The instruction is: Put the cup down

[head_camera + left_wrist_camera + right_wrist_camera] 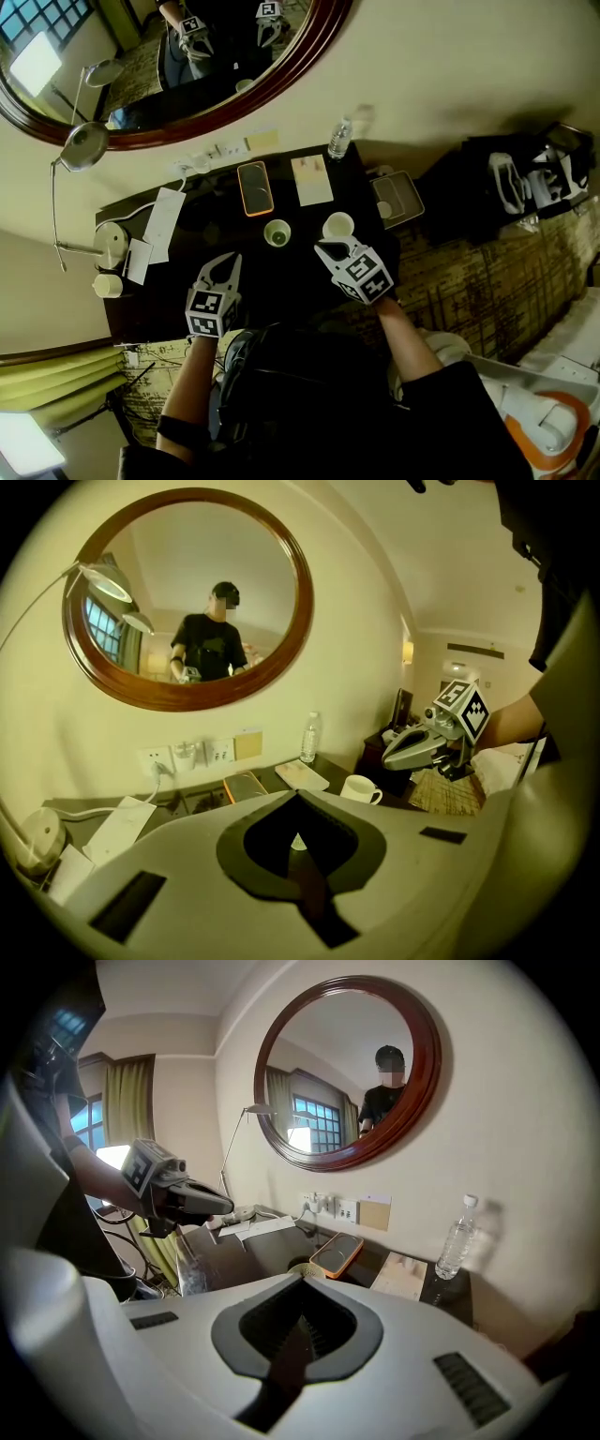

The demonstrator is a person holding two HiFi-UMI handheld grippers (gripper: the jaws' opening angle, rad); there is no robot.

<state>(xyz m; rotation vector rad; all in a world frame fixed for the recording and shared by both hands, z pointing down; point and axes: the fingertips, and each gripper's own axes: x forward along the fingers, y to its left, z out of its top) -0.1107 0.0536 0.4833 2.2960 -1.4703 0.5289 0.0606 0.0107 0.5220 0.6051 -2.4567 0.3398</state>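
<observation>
**Worktop** point(286, 286): dark, set against the wall below a round wood-framed mirror point(187, 564).

**Green cup** point(277, 232): upright on the worktop near its middle, free of both tongs.

**White cup** point(338, 226): upright on the worktop at 3 o'clock of the green cup, a little apart from it. The left gripper view shows its handle.

**Left tongs** point(226, 262): pressed together with nothing between them. They are held above the worktop at 7 o'clock of the green cup, clear of it.

**Right tongs** point(324, 249): pressed together with nothing between them. The tips are just at 6 o'clock of the white cup. No view shows whether they touch it.

**Phone** point(255, 187): in an orange case, lying flat at 11 o'clock of the green cup.

**Booklet** point(312, 180): pale, lying flat at 3 o'clock of the phone.

**Water bottle** point(339, 139): clear, upright at the wall edge, at 12 o'clock of the white cup.

**Lamp** point(84, 145): its round head is at 10 o'clock of the worktop, off the left end.
</observation>
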